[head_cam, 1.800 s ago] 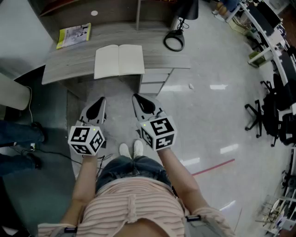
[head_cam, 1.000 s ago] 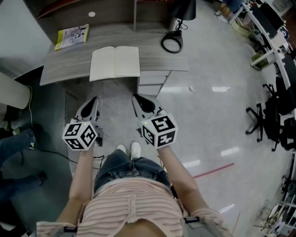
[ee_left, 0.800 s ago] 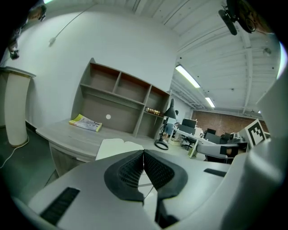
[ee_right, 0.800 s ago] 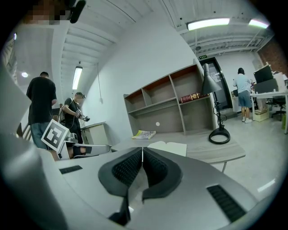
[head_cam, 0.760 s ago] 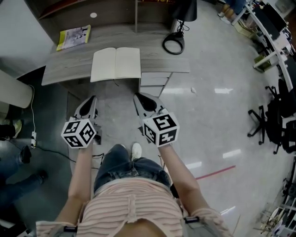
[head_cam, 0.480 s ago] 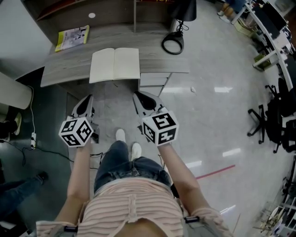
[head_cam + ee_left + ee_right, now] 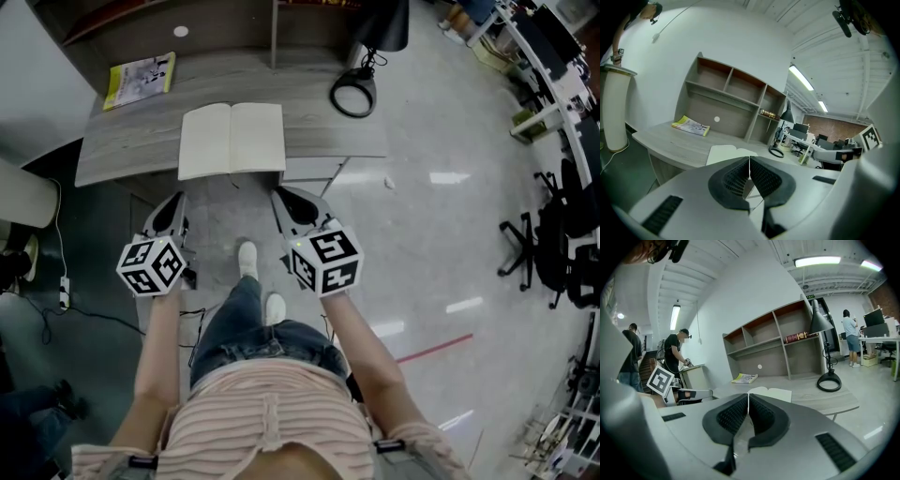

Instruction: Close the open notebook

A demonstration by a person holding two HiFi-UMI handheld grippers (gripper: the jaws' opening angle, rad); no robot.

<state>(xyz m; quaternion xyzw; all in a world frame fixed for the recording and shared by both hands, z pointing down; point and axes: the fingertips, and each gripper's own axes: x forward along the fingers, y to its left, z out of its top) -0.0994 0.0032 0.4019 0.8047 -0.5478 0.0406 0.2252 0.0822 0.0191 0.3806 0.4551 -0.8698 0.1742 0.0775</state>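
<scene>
No lettering can be read, not even on the yellow booklet (image 7: 138, 75).

Ahead of the jaws stands a grey wood-grain surface (image 7: 122, 150). An open shelf unit (image 7: 731, 91) rises from its back edge against a white wall (image 7: 703, 33). White drawers (image 7: 309, 171) sit under the surface's right end, just ahead of the right jaws. A black desk lamp (image 7: 354, 92) with a ring base stands on the surface, ahead and to the right. Further right the pale floor (image 7: 441, 244) is glossy and crossed by a red line (image 7: 433, 349). Black office chairs (image 7: 562, 253) stand well off. Strip lights (image 7: 820, 261) run along the ceiling.
</scene>
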